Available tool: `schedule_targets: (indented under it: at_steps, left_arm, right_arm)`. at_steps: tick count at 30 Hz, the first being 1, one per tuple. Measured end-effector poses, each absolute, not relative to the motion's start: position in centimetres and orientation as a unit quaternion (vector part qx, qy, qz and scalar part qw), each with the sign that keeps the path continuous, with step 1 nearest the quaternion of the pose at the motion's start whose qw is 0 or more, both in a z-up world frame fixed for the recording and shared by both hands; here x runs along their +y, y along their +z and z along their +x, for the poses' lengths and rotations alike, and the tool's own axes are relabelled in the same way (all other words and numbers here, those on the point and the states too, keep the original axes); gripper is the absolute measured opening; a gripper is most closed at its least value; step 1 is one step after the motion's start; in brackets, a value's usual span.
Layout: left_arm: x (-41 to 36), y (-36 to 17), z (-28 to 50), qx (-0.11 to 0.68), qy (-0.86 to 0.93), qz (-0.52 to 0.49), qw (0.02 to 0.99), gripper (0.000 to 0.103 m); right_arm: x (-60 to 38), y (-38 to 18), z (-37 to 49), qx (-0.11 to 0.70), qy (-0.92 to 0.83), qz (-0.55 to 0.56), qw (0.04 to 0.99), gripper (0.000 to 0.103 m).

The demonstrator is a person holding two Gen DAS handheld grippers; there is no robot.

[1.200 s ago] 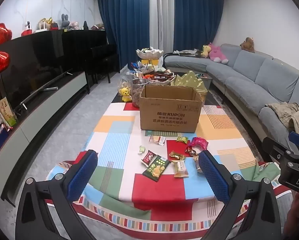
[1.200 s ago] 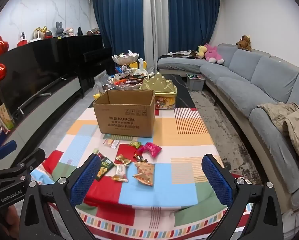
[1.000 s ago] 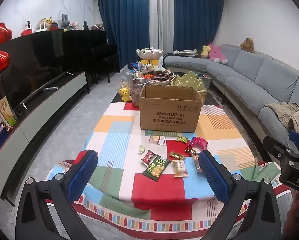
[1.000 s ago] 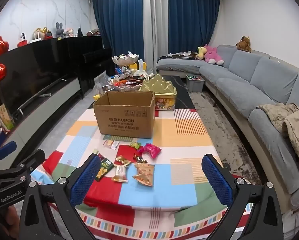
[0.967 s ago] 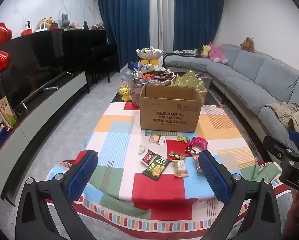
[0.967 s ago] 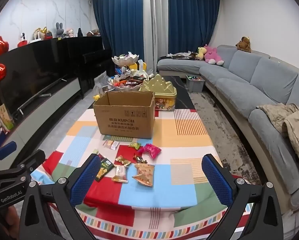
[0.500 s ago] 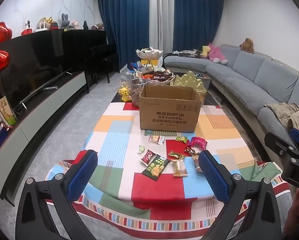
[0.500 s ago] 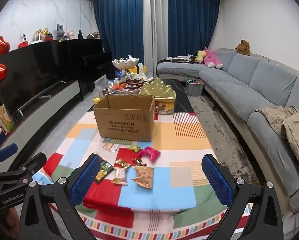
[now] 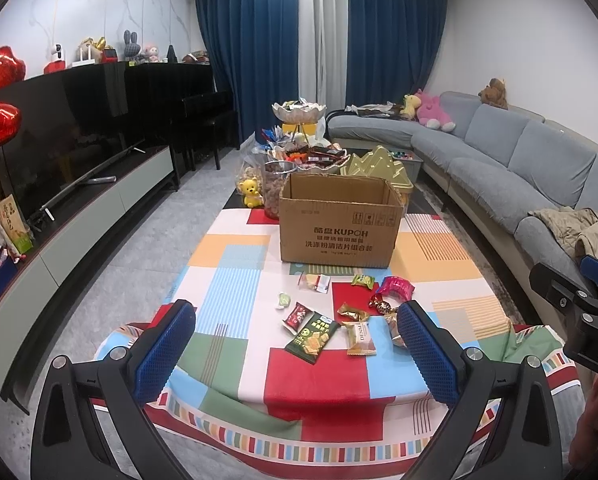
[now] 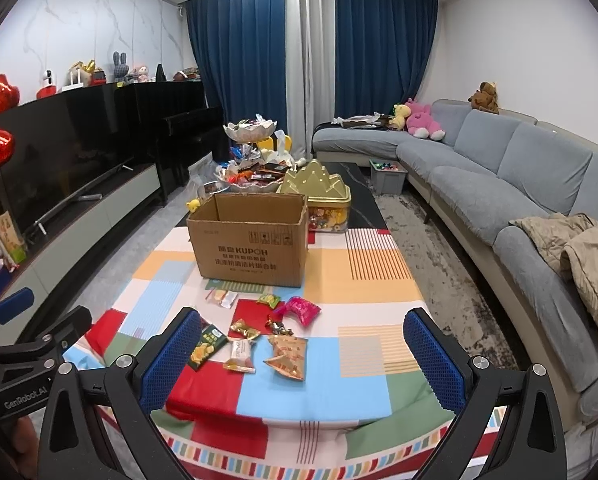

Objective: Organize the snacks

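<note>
Nothing on the cloth is shifting; both tongs are easing upward, left (image 9: 295,340) and right (image 10: 299,344) gaping wide, empty. Snacks (image 9: 341,312) are lying ahead, before the box (image 9: 339,224). Light, crinkly, slippery packets: I'm pinching edges.

Right tongs (image 10: 297,344) gape wide over the bench (image 10: 379,276); snack packets (image 10: 287,356) lie between their fingers, box (image 10: 251,252) beyond.
</note>
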State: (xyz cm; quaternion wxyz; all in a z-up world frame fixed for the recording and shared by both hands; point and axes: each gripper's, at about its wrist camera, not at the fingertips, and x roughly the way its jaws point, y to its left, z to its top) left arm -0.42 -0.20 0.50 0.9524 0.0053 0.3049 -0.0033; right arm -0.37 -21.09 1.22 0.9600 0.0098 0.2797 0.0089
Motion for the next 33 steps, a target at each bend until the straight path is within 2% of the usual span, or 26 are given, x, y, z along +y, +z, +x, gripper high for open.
schedule_targets:
  at_steps: [33]
  left_arm:
    - [-0.24,0.44,-0.62,0.301,-0.003,0.005,0.954,0.103]
  right_arm:
    - [-21.59,1.92,-0.68,0.277,0.006,0.013,0.961,0.102]
